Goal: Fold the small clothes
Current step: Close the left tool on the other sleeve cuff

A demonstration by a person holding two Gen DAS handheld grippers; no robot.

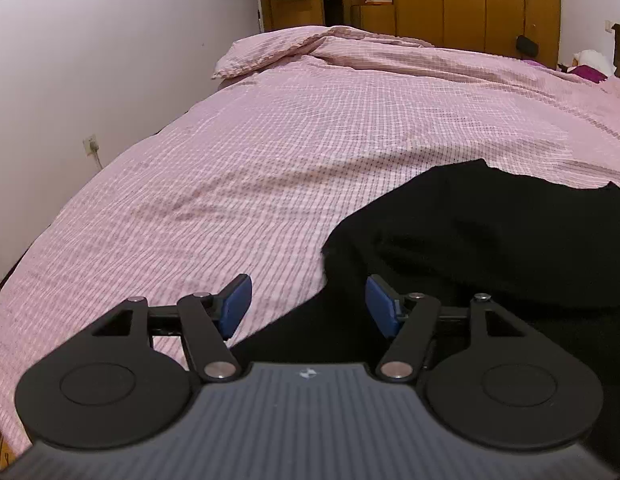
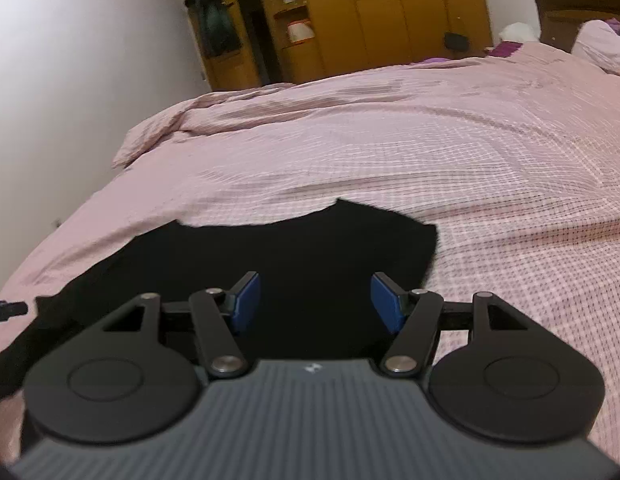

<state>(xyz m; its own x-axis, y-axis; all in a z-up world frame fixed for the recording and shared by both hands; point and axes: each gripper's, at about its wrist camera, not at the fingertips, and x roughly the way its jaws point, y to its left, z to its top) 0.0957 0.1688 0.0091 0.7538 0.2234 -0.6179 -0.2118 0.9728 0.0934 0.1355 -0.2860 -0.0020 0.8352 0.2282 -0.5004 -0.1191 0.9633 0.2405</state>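
bed (image 1: 269, 140): pink checked cover | garment (image 1: 490, 248): black, lies flat on bed near its edge | left gripper (image 1: 307, 306): jaws apart, empty | right gripper (image 2: 314, 300): jaws apart, empty | risk: low pass may snag and undo fold

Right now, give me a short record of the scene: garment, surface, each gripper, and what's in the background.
garment: black garment, lying on the bed, not held
surface: pink checked bedcover
left gripper: open, nothing between the pads
right gripper: open, above the garment
background: yellow wooden wardrobe, white wall
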